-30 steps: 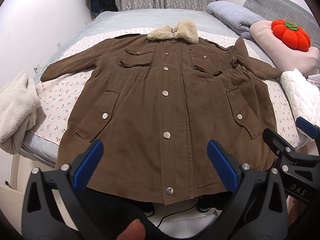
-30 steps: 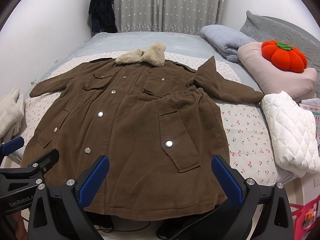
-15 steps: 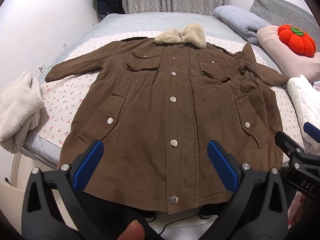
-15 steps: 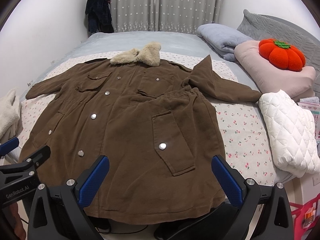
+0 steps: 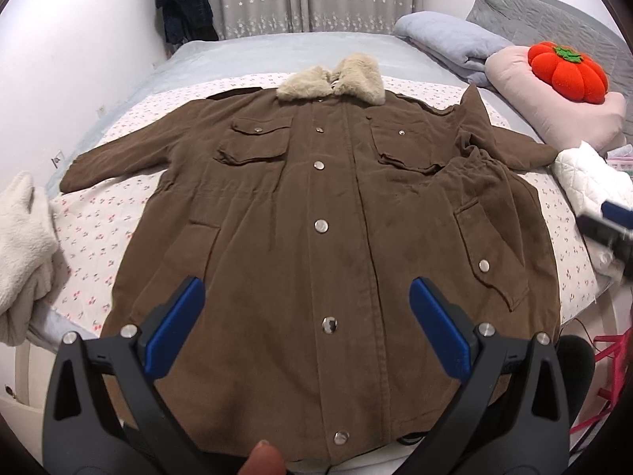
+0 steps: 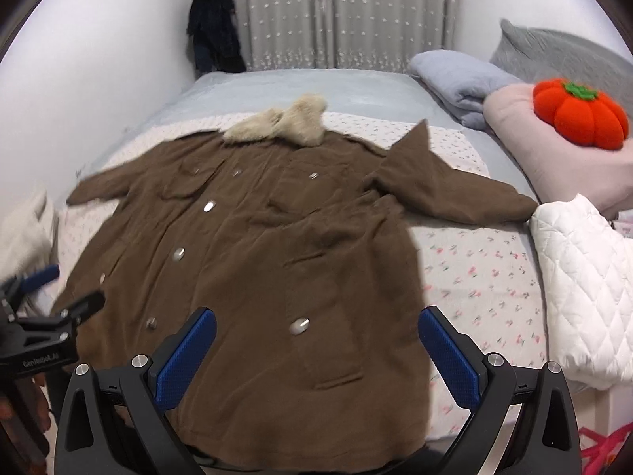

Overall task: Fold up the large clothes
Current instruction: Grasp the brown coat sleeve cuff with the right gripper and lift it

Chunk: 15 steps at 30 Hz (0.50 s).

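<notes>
— While both tools hang above the near hem, what are they holding?
— Nothing. The left gripper [image 5: 306,320] has its blue pads spread wide over the lower front of the brown coat [image 5: 316,237], with the snap placket between them. The right gripper [image 6: 316,352] is spread just as wide, empty, above the coat's lower right panel and its flap pocket.
— And where does the coat lie?
— Face up on the bed [image 5: 277,51], buttoned, on a floral quilt [image 5: 99,229], its hem hanging over the near edge. The cream fur collar [image 5: 332,83] points toward the curtains. Its left-hand sleeve [image 5: 118,154] stretches straight out; the other sleeve [image 6: 447,182] is bent, with fabric bunched where it meets the body.
— What surrounds it?
— A cream fleece garment [image 5: 19,245] lies at the bed's left edge. On the right, a white quilted jacket [image 6: 585,285] touches the bent sleeve's cuff. Behind that sits a pink pillow [image 6: 522,138] carrying a red pumpkin cushion [image 6: 577,114], next to a folded grey blanket [image 6: 459,79]. A dark garment [image 6: 213,35] hangs in the far corner.
</notes>
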### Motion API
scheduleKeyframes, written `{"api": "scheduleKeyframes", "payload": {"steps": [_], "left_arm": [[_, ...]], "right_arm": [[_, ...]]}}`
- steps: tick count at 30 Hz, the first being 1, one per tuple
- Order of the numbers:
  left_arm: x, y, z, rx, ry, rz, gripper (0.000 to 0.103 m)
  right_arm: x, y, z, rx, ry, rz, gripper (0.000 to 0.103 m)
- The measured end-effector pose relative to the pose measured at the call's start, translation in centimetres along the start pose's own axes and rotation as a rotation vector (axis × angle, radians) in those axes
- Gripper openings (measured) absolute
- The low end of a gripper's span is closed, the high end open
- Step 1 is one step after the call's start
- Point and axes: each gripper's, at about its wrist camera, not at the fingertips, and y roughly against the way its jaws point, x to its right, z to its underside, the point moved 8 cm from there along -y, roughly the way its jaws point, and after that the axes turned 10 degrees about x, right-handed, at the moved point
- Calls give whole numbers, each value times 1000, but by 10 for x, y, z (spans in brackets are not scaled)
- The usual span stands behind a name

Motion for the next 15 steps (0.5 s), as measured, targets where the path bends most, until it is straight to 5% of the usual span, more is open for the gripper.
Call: {"api": "scheduleKeyframes", "payload": {"steps": [7,11,15], "left_arm": [[10,-21,-20,36,-36,44,103],[23,-39,-24,16,-61,111,103],[30,-64,-23,-38,-48,150,103]], "right_arm": [[125,-69,-39,8,-225,36,103],[206,-129,-43,3,-360,172,103],[242,-179,-36,-25,-461,198,103]]}}
